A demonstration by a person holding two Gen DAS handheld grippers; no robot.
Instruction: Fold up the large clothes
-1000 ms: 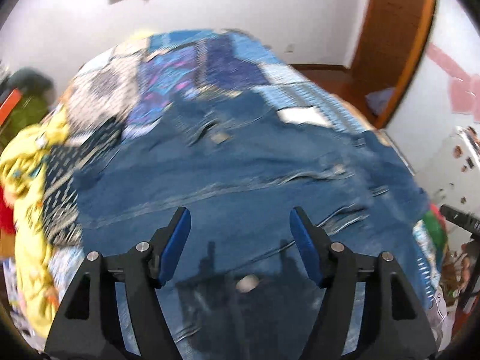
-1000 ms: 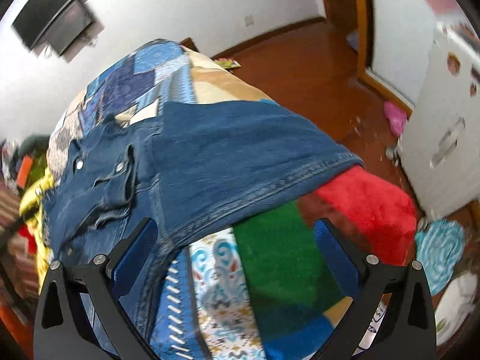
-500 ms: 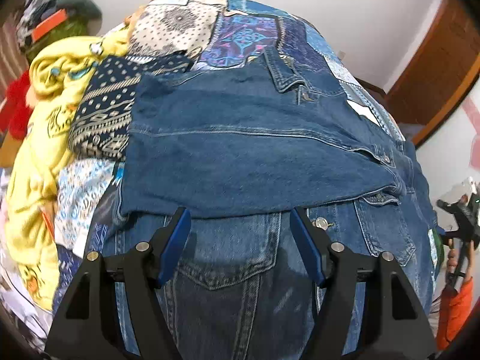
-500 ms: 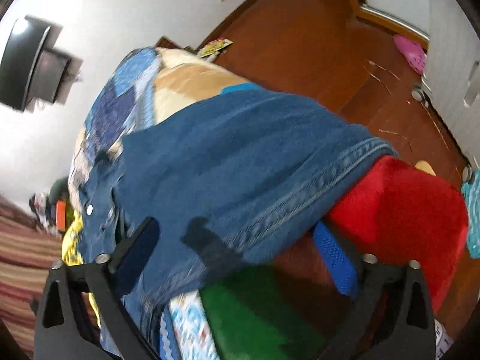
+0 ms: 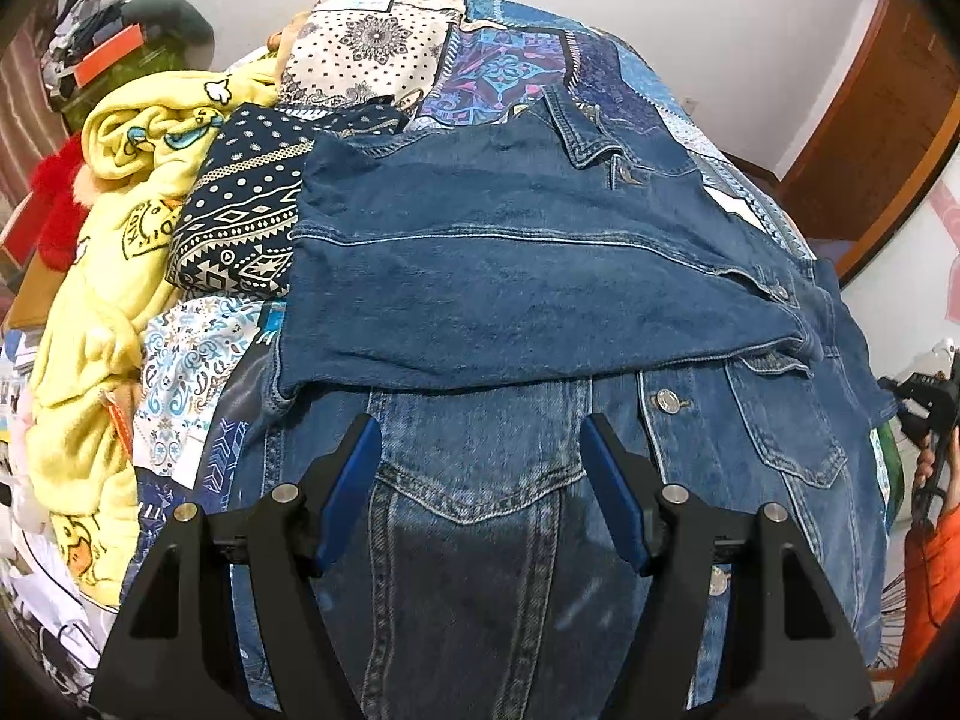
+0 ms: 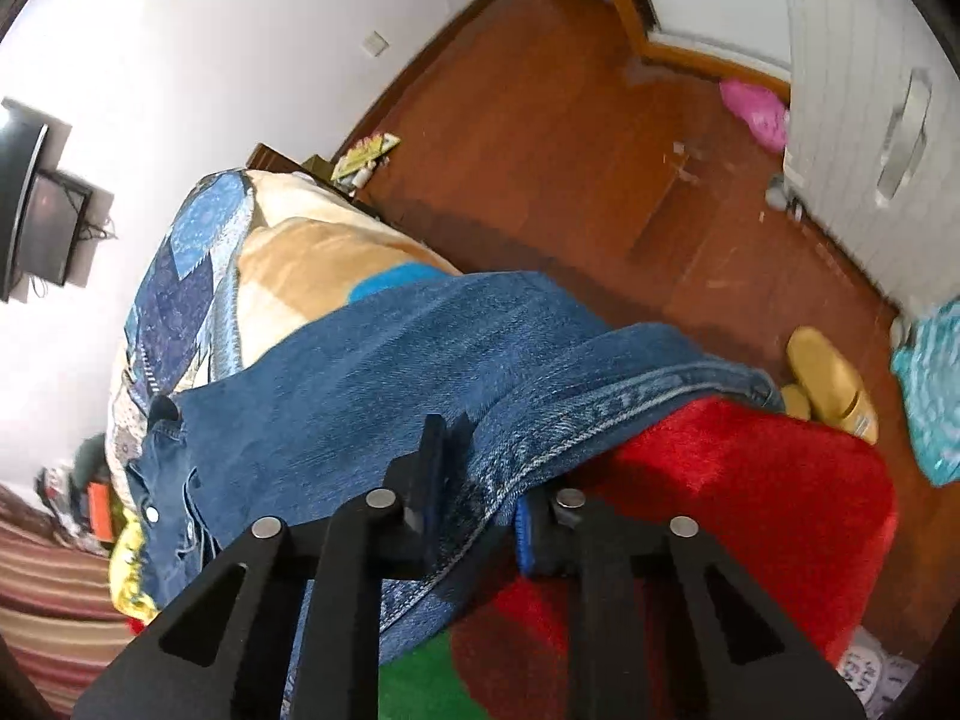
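1. Our left gripper (image 5: 480, 480) is spread wide, hovering over the denim jacket (image 5: 540, 276) with nothing between its fingers.
2. The jacket lies across the patchwork bedspread (image 5: 498, 60), one sleeve folded across its front.
3. Our right gripper (image 6: 480, 492) is pinching the jacket's hem (image 6: 576, 420), where it hangs over a red blanket (image 6: 750, 480).
4. A yellow blanket (image 5: 120, 228) is bunched up at 9 o'clock in the left view.
5. Yellow slippers (image 6: 834, 384) sit on the floor at 3 o'clock in the right view.

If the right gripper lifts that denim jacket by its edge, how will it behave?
The jacket will probably droop, not hold shape: it already drapes over the bed edge. Thick seams suggest it is fairly heavy. The right gripper pinches a hem, so slipping seems unlikely.
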